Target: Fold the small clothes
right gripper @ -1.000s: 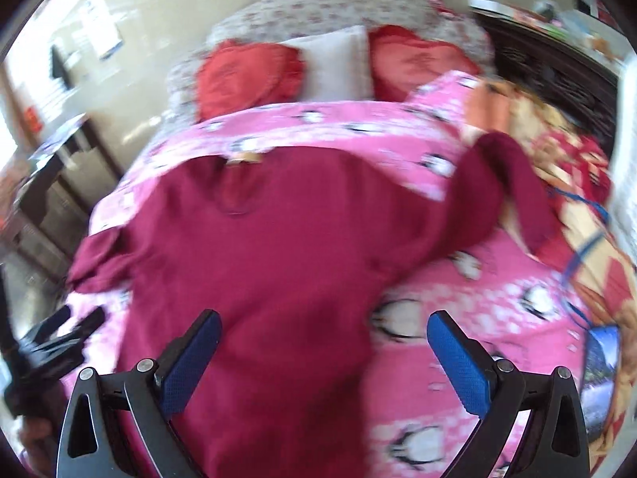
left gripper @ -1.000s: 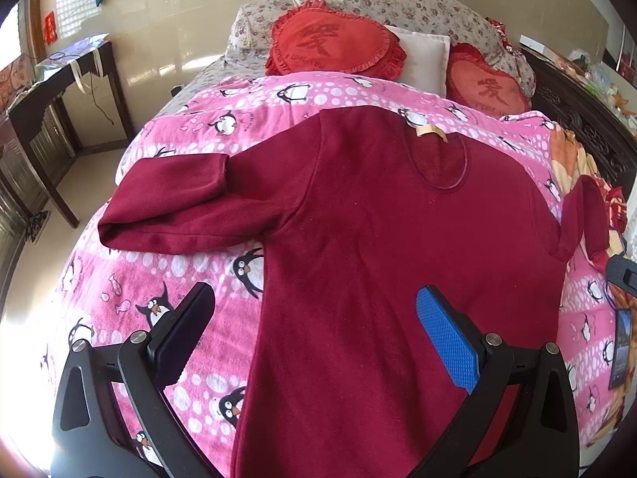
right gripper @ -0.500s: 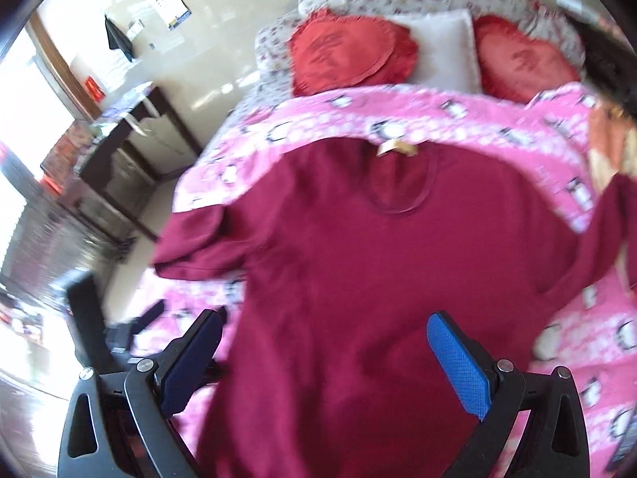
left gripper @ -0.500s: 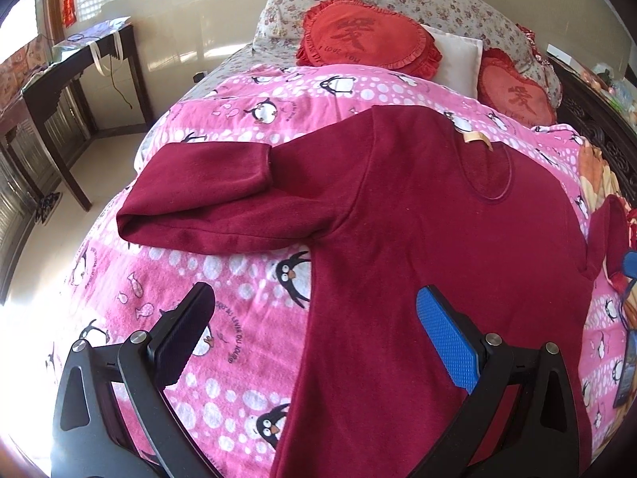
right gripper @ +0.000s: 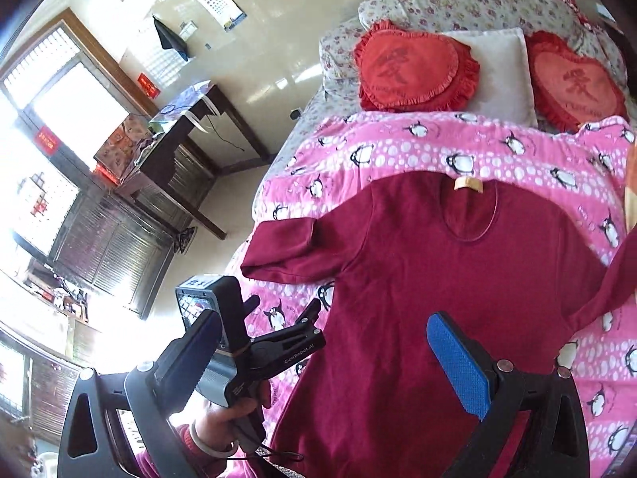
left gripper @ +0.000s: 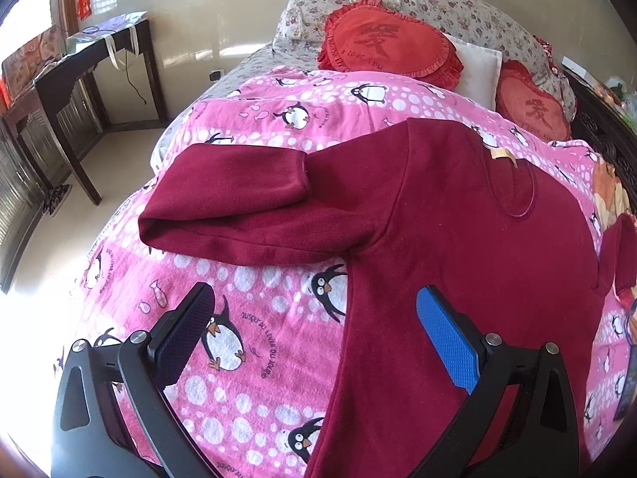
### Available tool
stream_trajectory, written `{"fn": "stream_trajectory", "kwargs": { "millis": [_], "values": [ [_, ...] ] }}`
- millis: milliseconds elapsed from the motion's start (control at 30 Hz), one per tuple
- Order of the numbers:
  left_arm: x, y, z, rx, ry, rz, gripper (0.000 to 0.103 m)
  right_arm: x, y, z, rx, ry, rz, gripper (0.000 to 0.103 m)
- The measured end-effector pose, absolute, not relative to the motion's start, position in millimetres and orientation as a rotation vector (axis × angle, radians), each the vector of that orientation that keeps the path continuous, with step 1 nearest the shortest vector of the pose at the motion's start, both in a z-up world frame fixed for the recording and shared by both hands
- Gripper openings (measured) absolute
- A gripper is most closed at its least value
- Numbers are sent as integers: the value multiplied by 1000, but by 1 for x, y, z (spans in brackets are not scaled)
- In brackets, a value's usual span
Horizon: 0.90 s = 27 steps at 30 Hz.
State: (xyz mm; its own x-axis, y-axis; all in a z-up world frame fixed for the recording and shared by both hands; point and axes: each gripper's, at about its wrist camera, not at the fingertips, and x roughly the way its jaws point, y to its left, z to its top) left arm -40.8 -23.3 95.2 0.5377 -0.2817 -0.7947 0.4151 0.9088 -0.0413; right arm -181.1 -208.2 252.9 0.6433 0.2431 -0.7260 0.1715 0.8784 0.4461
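We have a dark red long-sleeved top (left gripper: 458,247) spread face-down-or-up we cannot tell, collar toward the pillows, on the pink penguin blanket (left gripper: 254,342) that covers the bed, and over the last second our view of it has shifted a good deal: the left gripper (left gripper: 314,330) has swung leftward, so that where its jaws earlier framed mostly red cloth they now straddle the garment's left side seam, one black pad over bare blanket and the blue pad over the body of the top. The left sleeve (left gripper: 239,207), doubled back on itself near the cuff, now sits large and central ahead of that gripper, which we take to mean we are lining up to take the sleeve or the left edge for a first fold inward. The right gripper (right gripper: 330,354) has also turned away from the right side of the bed; a second ago it looked toward the right sleeve (right gripper: 613,279), and now it looks across the chest with the left gripper's body and the hand (right gripper: 223,422) holding it in its lower left. Both tools stand spread wide and hold nothing, clear of the cloth. The top itself looks unmoved, so no fold has begun; the red cushions (left gripper: 382,44) and the dark side table (left gripper: 79,75) lie well apart from the work
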Motion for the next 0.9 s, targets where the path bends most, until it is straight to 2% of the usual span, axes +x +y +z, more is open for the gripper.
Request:
{"fn": "stream_trajectory", "kwargs": {
  "millis": [167, 533, 900],
  "values": [
    [-33, -17, 93, 134, 930, -404, 102, -177, -213, 254, 439, 844, -21, 103],
    [-11, 2, 77, 119, 953, -342, 102, -131, -210, 128, 319, 921, -98, 103],
    [7, 8, 69, 107, 972, -312, 102, -112, -201, 89, 302, 919, -94, 102]
  ]
}}
